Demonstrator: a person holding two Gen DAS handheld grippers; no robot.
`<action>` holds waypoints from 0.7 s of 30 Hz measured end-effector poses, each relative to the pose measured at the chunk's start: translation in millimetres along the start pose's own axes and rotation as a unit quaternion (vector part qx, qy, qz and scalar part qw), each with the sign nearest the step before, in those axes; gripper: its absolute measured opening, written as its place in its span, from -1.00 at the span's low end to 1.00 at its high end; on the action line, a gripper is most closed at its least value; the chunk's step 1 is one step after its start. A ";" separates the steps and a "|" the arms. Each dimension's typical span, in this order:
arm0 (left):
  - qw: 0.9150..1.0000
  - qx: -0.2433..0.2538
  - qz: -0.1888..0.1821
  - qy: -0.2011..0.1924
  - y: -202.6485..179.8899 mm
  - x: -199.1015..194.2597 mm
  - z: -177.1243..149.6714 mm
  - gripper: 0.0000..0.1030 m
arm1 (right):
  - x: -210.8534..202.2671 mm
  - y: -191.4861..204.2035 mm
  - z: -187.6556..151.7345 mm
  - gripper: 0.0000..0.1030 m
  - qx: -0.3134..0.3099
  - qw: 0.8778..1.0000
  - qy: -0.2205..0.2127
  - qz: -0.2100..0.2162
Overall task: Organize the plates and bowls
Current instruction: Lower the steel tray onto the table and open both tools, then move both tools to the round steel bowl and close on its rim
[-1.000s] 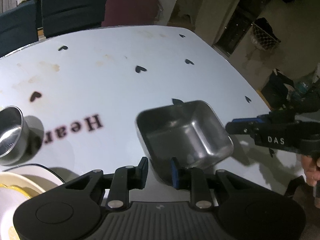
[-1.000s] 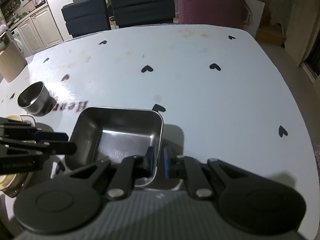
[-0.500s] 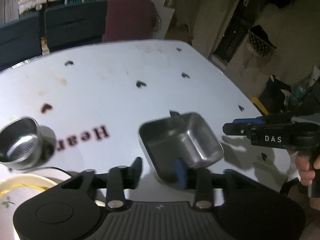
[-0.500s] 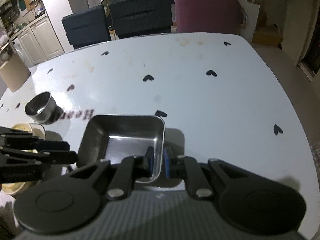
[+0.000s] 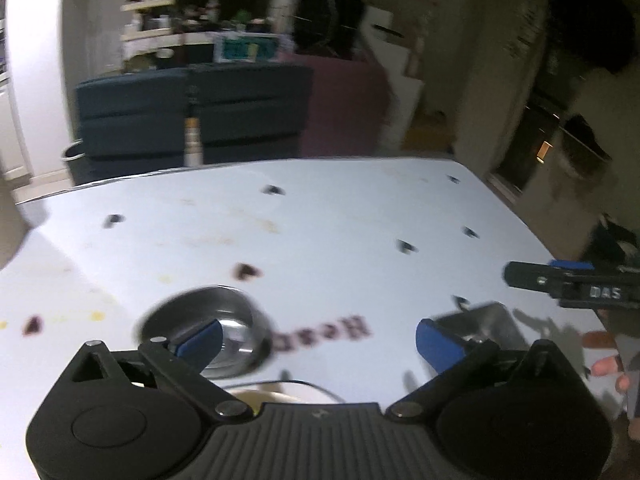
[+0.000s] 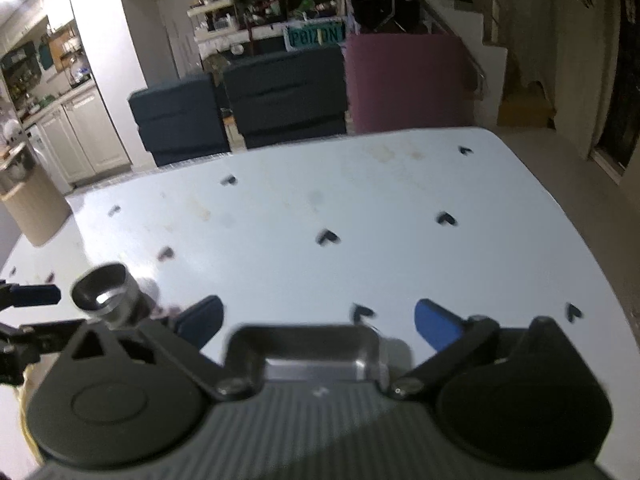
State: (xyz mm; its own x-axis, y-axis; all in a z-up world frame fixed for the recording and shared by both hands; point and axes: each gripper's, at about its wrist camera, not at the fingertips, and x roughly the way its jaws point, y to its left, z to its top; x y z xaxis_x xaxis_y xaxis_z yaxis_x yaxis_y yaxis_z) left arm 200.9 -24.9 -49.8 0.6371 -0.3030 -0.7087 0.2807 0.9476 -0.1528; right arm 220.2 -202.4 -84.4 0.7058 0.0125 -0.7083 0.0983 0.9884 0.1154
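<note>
On pale heart-printed surface (image 6: 360, 208): square steel tray (image 6: 304, 354) below opening, empty right tongs (image 6: 316, 322), round steel bowl (image 5: 208, 328) under opening left tongs (image 5: 318, 338); rigid, light, slick, best pinched by rim.

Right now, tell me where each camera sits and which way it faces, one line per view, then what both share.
Left wrist: rides the left gripper, angled down across the white table toward the chairs; its jaws are opening, empty, over the round steel bowl; the right gripper and some fingers show at right.
Right wrist: rides the right gripper, same heading; jaws opening, empty, above the square steel dish; left gripper at left.
Shared: table, bowl, dish.
</note>
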 end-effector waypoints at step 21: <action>0.991 -0.107 0.057 0.052 118.9 10.4 8.7 0.16 | 99.3 139.1 33.7 0.39 0.037 0.988 0.103 0.108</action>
State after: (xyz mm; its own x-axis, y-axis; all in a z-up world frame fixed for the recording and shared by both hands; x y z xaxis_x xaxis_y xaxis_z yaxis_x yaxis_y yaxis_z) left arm 247.1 83.7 -69.3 0.5748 -0.1910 -0.7957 0.0455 0.9783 -0.2020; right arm 327.6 -68.8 -115.1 0.5586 0.2592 -0.7879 0.0173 0.9461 0.3235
